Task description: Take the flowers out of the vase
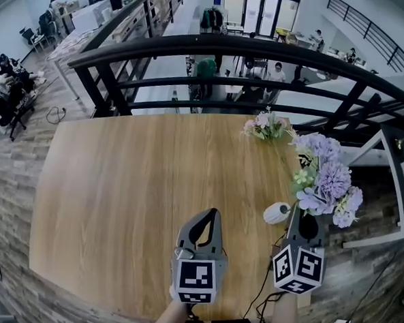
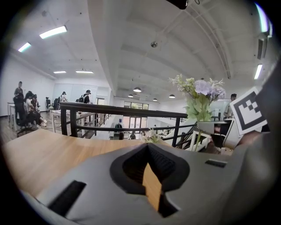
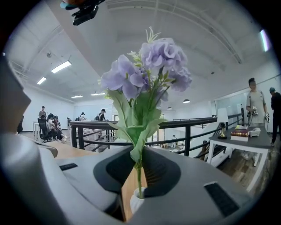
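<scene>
1. Two grippers are up over the wooden table (image 1: 118, 186), both near its front edge: R gripper (image 1: 306, 226) at the rt corner, L gripper (image 1: 212, 214) just beside it on the left.
2. R gripper: jaws narrow, clamped on the green stem (image 3: 138, 176) of the purple flowers (image 1: 330, 180). Blooms stand upright above the jaws.
3. White vase (image 1: 276, 214) sits on the table btwn the two grippers, just beside the R one. In the right gripper view the stem's lower end lines up w/ the vase mouth; can't tell if it's inside or clear.
4. L gripper: jaw tips together, nothing btwn them, tabletop showing below.
5. Pink-and-white bunch (image 1: 264, 126) lies at the far table edge, by the black railing (image 1: 229, 46).
</scene>
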`<state>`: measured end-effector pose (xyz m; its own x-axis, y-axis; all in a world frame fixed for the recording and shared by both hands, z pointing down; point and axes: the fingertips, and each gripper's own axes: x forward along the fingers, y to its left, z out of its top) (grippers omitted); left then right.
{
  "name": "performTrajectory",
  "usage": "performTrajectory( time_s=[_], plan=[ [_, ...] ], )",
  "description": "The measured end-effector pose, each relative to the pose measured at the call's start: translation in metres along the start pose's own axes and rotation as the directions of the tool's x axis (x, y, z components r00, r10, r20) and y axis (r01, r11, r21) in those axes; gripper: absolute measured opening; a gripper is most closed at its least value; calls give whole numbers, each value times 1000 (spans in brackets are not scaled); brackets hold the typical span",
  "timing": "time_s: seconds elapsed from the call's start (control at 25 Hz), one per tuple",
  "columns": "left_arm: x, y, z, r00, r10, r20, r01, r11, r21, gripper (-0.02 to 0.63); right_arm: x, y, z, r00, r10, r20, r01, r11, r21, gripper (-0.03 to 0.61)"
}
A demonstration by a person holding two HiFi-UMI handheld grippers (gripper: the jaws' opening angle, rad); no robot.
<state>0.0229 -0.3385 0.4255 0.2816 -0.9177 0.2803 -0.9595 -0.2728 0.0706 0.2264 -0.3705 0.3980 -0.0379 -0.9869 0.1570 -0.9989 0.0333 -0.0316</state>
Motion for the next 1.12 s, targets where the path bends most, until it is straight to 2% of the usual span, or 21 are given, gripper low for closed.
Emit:
performTrajectory(
  time_s=[0.68, 1.12],
  plan=[
    [-28, -3, 23, 998, -24, 65, 25, 1000, -16, 35, -41, 5, 40, 997, -22, 73, 22, 1000, -1, 72],
    [-41, -11, 26, 995, -53, 87, 55, 998, -17, 35, -68, 5, 30, 998, -43, 53, 42, 999, 6, 72]
  ],
)
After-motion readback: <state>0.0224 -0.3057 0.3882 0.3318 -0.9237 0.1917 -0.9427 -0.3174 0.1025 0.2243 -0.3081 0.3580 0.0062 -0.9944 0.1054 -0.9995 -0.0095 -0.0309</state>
